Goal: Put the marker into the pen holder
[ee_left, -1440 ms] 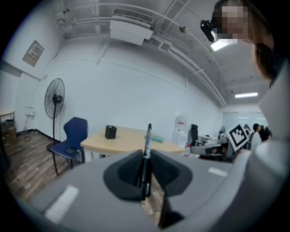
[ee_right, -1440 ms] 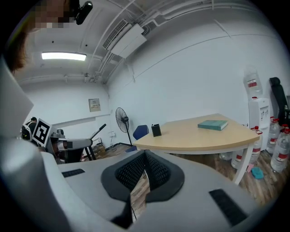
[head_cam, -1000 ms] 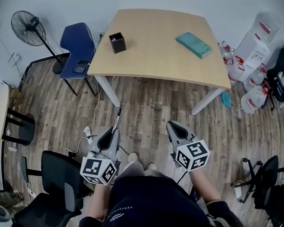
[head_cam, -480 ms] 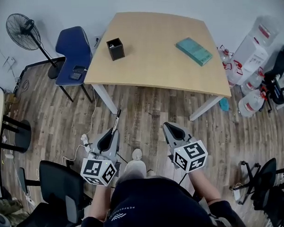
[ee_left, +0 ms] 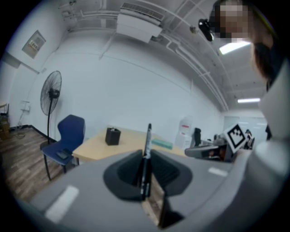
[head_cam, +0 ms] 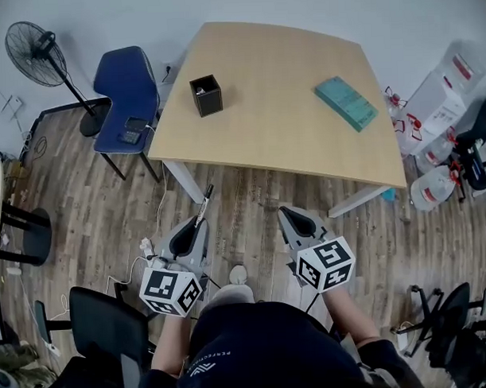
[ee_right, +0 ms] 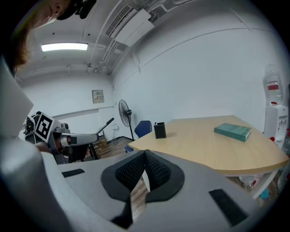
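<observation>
A black marker [head_cam: 202, 205] sticks forward out of my left gripper [head_cam: 195, 227], whose jaws are shut on it; in the left gripper view the marker [ee_left: 146, 158] stands upright between the pads. The black square pen holder [head_cam: 206, 95] stands on the far left part of the light wooden table [head_cam: 272, 109], well ahead of both grippers; it also shows as a small black box [ee_left: 112, 136] in the left gripper view and beside the table's edge [ee_right: 159, 130] in the right gripper view. My right gripper [head_cam: 296, 220] hangs over the floor, shut with nothing in it.
A teal book [head_cam: 346, 103] lies on the table's right side. A blue chair [head_cam: 126, 96] and a standing fan [head_cam: 32, 47] are left of the table. Water jugs [head_cam: 432, 186] stand at the right. Black office chairs [head_cam: 105, 333] flank me, and cables [head_cam: 145, 247] lie on the floor.
The table and pen holder sit slightly lower and nearer in the head view as I step toward them. Both grippers keep their pose, the marker still held.
</observation>
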### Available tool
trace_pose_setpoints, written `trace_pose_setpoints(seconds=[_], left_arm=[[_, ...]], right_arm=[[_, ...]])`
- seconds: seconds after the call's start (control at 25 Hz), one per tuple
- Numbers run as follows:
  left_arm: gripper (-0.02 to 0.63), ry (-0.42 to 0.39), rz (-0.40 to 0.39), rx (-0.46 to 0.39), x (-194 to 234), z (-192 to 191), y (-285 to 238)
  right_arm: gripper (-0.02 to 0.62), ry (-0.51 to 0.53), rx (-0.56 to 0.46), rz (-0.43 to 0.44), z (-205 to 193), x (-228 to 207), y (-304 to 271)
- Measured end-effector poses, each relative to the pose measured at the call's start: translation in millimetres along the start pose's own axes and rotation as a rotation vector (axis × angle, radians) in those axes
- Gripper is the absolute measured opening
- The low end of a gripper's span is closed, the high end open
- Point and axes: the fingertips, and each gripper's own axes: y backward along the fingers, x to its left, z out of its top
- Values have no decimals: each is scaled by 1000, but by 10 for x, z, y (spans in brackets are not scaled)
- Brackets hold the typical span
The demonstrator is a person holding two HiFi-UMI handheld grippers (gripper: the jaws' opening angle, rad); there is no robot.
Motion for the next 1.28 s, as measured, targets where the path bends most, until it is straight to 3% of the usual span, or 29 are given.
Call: trace_pose_setpoints(seconds=[0.56, 0.76, 1.28], left_arm=[[55, 9, -9, 19, 697, 137, -450], [55, 19, -8, 13, 746, 237, -676], [57, 19, 82, 10, 795, 467, -1506]], right_arm=[[0, -2, 12, 17, 289, -67, -813], [0, -10, 15, 23, 381, -301, -996], [0, 37, 11, 131, 735, -990, -1528]])
